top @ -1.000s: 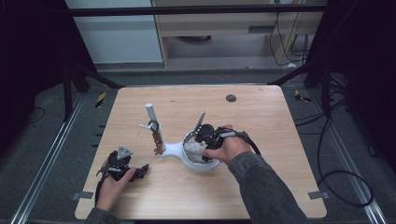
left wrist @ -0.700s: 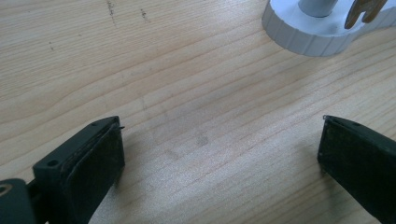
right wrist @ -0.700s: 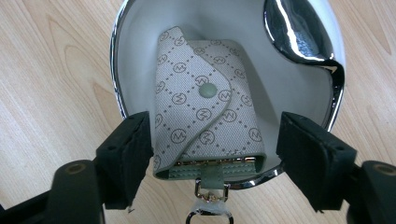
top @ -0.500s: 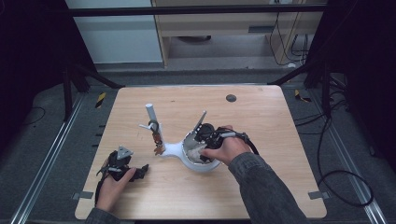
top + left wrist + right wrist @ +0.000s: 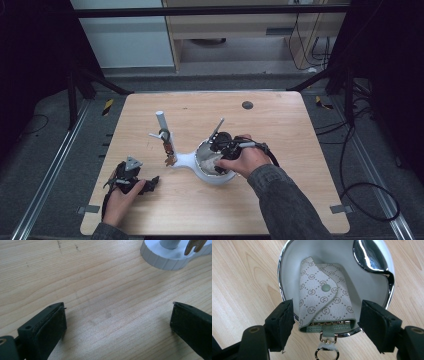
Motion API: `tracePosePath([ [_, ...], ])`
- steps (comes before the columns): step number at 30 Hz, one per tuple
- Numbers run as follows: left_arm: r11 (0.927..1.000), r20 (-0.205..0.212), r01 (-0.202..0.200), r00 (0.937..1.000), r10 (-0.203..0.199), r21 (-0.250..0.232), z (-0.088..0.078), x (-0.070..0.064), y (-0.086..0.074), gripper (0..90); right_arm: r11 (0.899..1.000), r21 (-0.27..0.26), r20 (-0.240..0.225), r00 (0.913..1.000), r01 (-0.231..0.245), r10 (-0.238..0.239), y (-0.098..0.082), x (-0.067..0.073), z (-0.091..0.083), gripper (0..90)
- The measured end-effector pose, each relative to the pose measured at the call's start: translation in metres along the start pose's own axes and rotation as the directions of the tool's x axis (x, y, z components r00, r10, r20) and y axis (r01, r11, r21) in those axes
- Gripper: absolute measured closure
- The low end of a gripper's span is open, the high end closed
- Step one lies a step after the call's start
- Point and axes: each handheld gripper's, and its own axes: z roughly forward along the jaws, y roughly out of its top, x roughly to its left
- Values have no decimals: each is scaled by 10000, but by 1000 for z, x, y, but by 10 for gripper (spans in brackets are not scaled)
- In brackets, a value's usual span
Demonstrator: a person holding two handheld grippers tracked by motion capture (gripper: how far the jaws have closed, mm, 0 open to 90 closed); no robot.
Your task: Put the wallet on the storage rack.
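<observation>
The beige monogrammed fabric key pouch [image 5: 324, 303] lies in the white chrome-rimmed dish [image 5: 287, 262], its clasp end overhanging the rim at 6 o'clock. The right gripper [image 5: 325, 320] has just been opening; its jaws stand released either side of the pouch. It should be withdrawn straight back without snagging the metal ring [image 5: 327, 353]. The left gripper [image 5: 117, 322] is held open over the wooden table [image 5: 100, 290], at 8 o'clock from the dish.

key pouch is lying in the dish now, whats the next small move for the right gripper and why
Probably lift the right gripper straight up and away. The key pouch lies in the white dish, and the jaws, which have just been opening, stand a little off its sides, so a clean rise shouldn't drag it out by its ring.
</observation>
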Motion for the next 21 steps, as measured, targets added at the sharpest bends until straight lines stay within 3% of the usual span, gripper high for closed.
tracePosePath([
  [11,10000,2,5,10000,-5,8,0,0,0,0,9976,-638,-96,9996,-253,247,-10,-3,-12,257],
  [21,10000,-2,16,10000,-16,10,0,0,0,0,9949,-911,-94,9990,-440,433,-15,-4,-20,219],
])
